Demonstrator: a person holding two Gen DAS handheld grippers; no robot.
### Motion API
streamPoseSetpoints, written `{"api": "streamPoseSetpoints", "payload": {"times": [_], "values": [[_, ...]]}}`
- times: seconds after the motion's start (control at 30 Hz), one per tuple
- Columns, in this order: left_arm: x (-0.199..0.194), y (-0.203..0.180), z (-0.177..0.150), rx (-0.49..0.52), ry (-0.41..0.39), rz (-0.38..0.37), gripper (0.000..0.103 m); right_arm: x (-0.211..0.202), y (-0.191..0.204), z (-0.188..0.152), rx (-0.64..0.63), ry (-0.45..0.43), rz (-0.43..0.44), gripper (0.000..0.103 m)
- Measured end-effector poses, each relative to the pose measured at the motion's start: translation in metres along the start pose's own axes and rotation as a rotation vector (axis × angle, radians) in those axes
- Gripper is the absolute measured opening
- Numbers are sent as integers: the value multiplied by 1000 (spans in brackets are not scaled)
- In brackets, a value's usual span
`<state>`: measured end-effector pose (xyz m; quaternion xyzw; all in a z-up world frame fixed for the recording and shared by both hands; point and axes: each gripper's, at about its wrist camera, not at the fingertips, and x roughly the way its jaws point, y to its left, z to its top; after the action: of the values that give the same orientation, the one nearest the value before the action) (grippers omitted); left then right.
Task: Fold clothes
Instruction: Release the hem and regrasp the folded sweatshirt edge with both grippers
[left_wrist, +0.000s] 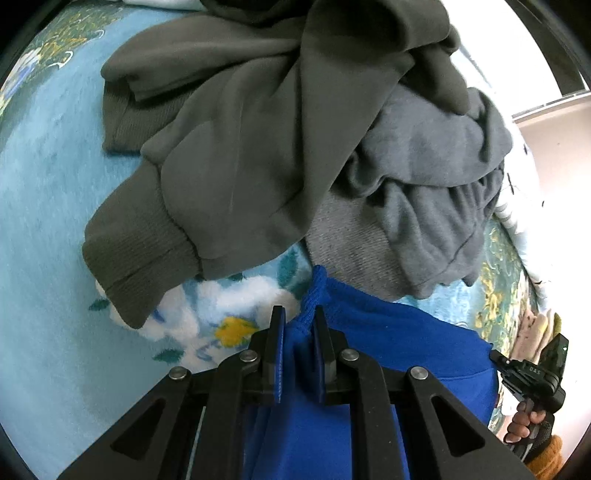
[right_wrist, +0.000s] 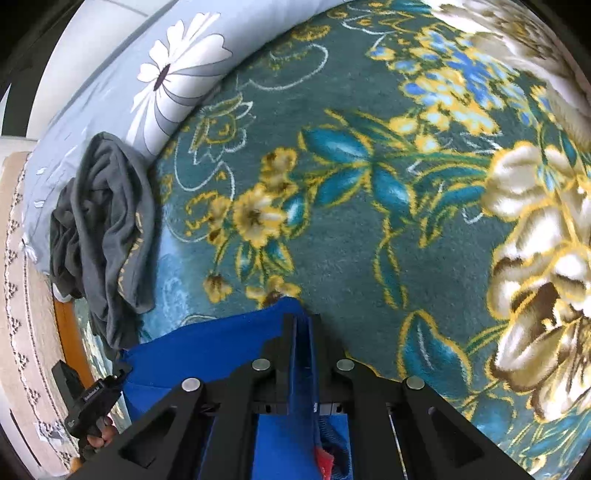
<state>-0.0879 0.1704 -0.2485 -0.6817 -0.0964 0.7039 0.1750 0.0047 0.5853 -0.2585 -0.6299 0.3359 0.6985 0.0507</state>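
A bright blue garment (left_wrist: 399, 332) stretches between both grippers over a flowered blanket (left_wrist: 44, 206). My left gripper (left_wrist: 298, 325) is shut on its ribbed edge, the fabric bunched between the pads. In the right wrist view my right gripper (right_wrist: 302, 325) is shut on another edge of the same blue garment (right_wrist: 207, 350). Beyond the left gripper lie an olive-green sweatshirt (left_wrist: 240, 147) and a crumpled grey garment (left_wrist: 428, 199). The other gripper's handle and the hand holding it show at the frame edge in each view.
A dark grey garment (right_wrist: 103, 229) lies crumpled at the left of the teal flowered blanket (right_wrist: 351, 240), against a pale pillow with a daisy print (right_wrist: 177, 74). A patterned beige cloth (right_wrist: 22, 295) and wooden edge run along the left. Folded pale items (left_wrist: 535, 332) sit at the right.
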Motion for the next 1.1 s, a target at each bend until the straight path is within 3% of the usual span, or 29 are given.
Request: {"api": "streamPoseSetpoints", "payload": {"times": [0.2, 0.33, 0.57, 0.8, 0.9, 1.0, 1.1], "values": [[-14, -8, 0, 3, 24, 46, 27, -6, 11, -1, 0, 3, -41, 11], [-45, -14, -8, 18, -12, 53, 29, -33, 5, -12, 13, -43, -58, 11], [-96, -6, -68, -9, -64, 46, 29, -77, 10, -63, -11, -95, -66, 11], [-48, -50, -129, 201, 98, 33, 29, -55, 27, -127, -128, -9, -76, 11], [-33, -51, -146, 268, 135, 82, 29, -41, 31, -150, -170, 28, -92, 11], [-27, -31, -153, 257, 150, 128, 29, -28, 34, -173, -212, 66, -108, 11], [-30, -4, -155, 203, 152, 145, 29, -28, 14, -173, -176, 63, -124, 10]]}}
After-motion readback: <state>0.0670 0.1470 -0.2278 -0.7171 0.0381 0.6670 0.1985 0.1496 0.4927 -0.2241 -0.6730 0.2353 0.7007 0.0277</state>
